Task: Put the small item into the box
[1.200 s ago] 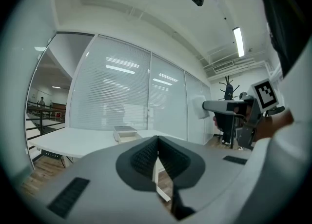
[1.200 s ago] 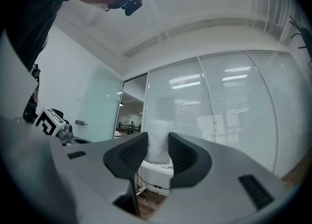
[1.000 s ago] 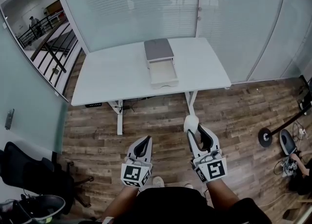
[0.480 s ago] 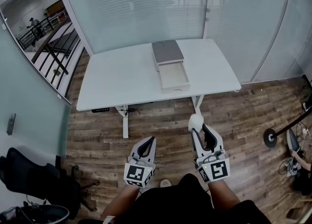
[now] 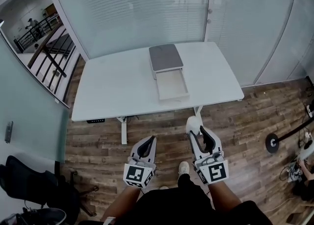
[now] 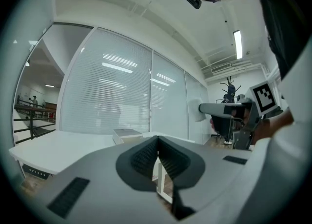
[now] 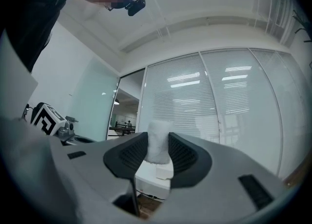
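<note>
A small white item [image 5: 193,124] [image 7: 158,141] is clamped between the jaws of my right gripper [image 5: 194,127] [image 7: 158,146], held over the wooden floor short of the table. My left gripper [image 5: 149,141] [image 6: 157,150] hangs beside it, jaws shut together and empty. The box [image 5: 166,57] is a grey-topped drawer unit on the white table [image 5: 113,87], with its drawer [image 5: 171,85] pulled out toward me and showing a pale inside. In the left gripper view the box [image 6: 127,133] shows small above the jaws, and the right gripper [image 6: 217,110] with its item shows at the right.
A frosted glass wall [image 5: 147,8] runs behind the table. A black office chair [image 5: 34,180] stands at lower left. A round stand base [image 5: 274,142] and cables lie on the floor at right. My shoe [image 5: 183,168] shows between the grippers.
The view has closed in on the table, which now sits lower and larger in frame. Both grippers keep their places in front of me; the right one still holds the white item.
</note>
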Tool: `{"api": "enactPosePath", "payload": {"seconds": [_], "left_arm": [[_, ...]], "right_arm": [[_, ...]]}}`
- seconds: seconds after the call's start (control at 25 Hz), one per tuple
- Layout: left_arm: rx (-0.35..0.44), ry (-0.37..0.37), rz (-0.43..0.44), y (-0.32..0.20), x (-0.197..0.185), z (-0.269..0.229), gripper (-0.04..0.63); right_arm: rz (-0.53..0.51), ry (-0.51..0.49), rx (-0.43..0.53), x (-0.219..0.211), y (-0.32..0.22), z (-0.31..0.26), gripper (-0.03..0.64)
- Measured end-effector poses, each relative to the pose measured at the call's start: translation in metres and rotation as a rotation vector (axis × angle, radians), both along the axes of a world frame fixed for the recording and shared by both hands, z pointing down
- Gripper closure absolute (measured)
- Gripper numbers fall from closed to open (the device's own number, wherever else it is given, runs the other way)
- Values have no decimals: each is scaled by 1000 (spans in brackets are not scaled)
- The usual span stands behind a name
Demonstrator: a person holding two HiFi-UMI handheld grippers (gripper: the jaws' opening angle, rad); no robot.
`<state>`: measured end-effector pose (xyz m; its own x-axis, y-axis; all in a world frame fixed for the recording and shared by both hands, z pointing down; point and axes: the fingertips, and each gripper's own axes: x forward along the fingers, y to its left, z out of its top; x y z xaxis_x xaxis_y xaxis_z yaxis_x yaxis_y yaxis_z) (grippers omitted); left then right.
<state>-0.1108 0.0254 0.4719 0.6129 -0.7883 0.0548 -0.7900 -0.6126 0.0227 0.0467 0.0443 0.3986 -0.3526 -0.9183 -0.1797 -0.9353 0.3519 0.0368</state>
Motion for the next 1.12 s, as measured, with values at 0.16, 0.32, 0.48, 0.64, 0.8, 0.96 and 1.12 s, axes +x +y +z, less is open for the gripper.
{"api": "enactPosePath", "payload": {"seconds": [0.16, 0.32, 0.48, 0.64, 0.8, 0.96, 1.12], "left_arm": [[-9, -6, -5, -30, 18, 3, 583], [-12, -27, -23, -57, 29, 5, 583], [-21, -36, -55, -86, 35, 7, 583], [-26, -32, -73, -109, 47, 8, 583], [-29, -42, -86, -128, 56, 9, 583], [-33, -44, -104, -142, 64, 7, 583], [-31, -49, -135, -147, 59, 5, 583]], "right_arm": [[-20, -2, -8, 9, -31, 6, 476], [-35, -2, -10, 25, -60, 7, 476], [-52, 8, -16, 39, -90, 9, 474], [-69, 7, -26, 51, -114, 13, 474], [-98, -14, -44, 59, -133, 19, 474], [-94, 7, -85, 80, -150, 31, 474], [-105, 20, -133, 80, -161, 34, 474]]}}
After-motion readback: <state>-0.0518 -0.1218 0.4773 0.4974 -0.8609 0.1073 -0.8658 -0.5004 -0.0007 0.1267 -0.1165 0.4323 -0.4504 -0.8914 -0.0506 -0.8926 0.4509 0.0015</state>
